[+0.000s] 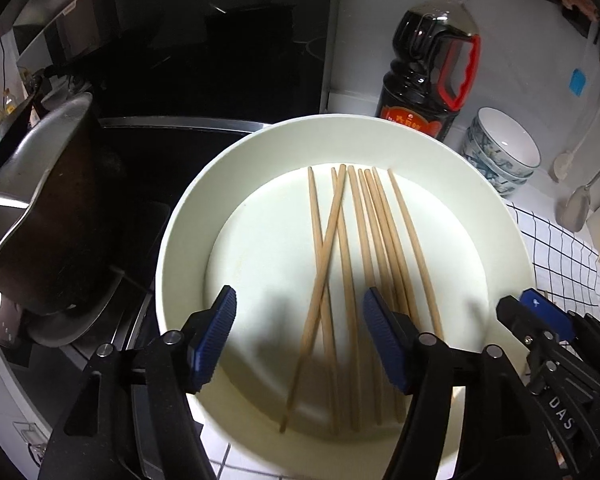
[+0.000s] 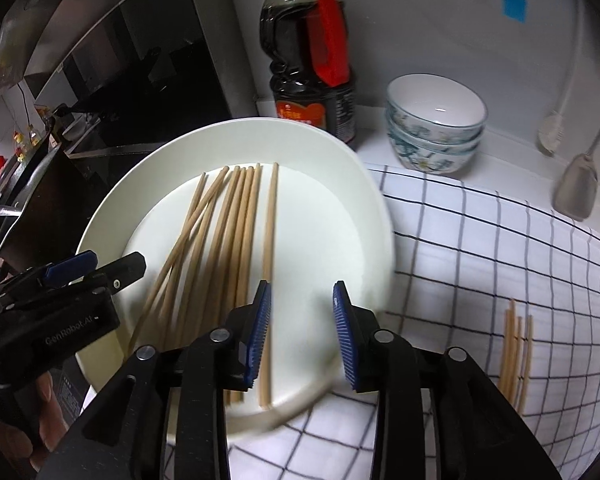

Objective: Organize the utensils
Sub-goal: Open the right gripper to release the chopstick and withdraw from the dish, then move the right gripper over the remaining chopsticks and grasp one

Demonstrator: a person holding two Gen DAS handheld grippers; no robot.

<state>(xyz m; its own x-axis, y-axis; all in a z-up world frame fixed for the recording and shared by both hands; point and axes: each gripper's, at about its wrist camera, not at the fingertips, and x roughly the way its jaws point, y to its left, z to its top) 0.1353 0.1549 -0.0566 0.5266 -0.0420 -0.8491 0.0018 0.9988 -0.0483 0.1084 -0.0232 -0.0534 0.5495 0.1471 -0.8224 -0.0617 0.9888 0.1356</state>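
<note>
Several wooden chopsticks (image 1: 356,260) lie lengthwise on a white plate (image 1: 188,220), two of them crossed. My left gripper (image 1: 298,320) hovers over their near ends, open wide; the sticks run below the gap and no pad touches them. My right gripper (image 2: 302,328) is open over the plate's (image 2: 340,152) right part, with the rightmost chopstick (image 2: 269,220) running beside its left pad. A few more chopsticks (image 2: 516,352) lie together on the checked cloth (image 2: 480,240). Each gripper shows in the other's view: the right gripper (image 1: 524,306) and the left gripper (image 2: 108,266).
A dark soy sauce bottle (image 1: 428,72) with a red handle stands behind the plate. Stacked patterned bowls (image 2: 436,124) sit to its right. A dark pot (image 1: 48,208) is on the stove at the left. Ladles (image 2: 576,188) hang at the right wall.
</note>
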